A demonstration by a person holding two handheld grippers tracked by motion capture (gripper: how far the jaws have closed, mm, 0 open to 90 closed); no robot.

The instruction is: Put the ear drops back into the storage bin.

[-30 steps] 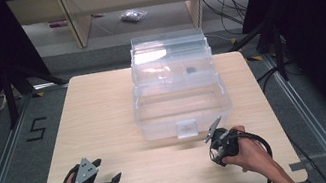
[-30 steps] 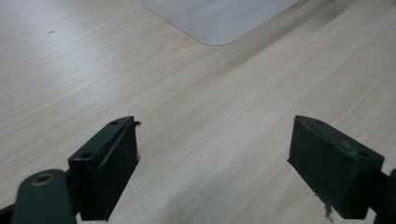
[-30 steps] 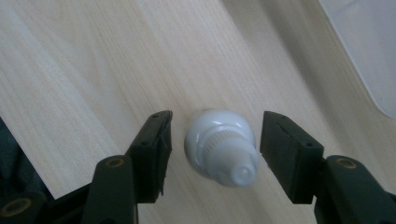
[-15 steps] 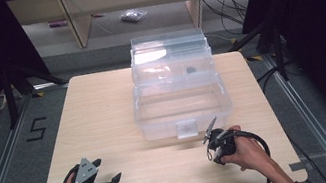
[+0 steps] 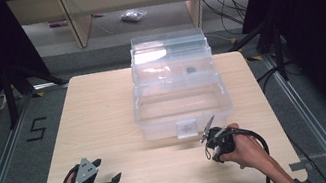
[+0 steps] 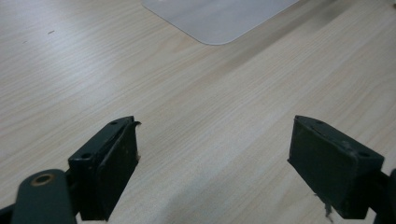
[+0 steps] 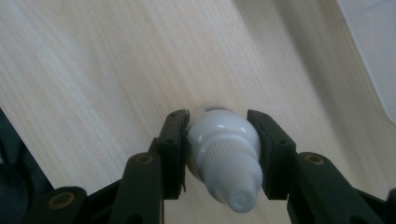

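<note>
A small white bottle [image 7: 224, 156] with a ribbed neck and a nozzle cap sits between the jaws of my right gripper [image 7: 219, 126], which is shut on it just above the wooden table [image 5: 104, 117]. From above, the right gripper [image 5: 216, 149] is in a hand near the front right, just in front of a clear plastic box [image 5: 181, 106]. My left gripper [image 5: 103, 180] rests at the front left, open; its view has bare wood between the jaws of the left gripper [image 6: 215, 144].
The clear box has a latch [image 5: 187, 129] at its front and a raised lid section [image 5: 169, 52] behind. A pale rounded corner of the box [image 6: 219, 18] lies ahead of the left gripper. Shelving and cables stand beyond the table.
My right gripper has shifted slightly left and nearer the box's front. The left gripper has stayed in place.
</note>
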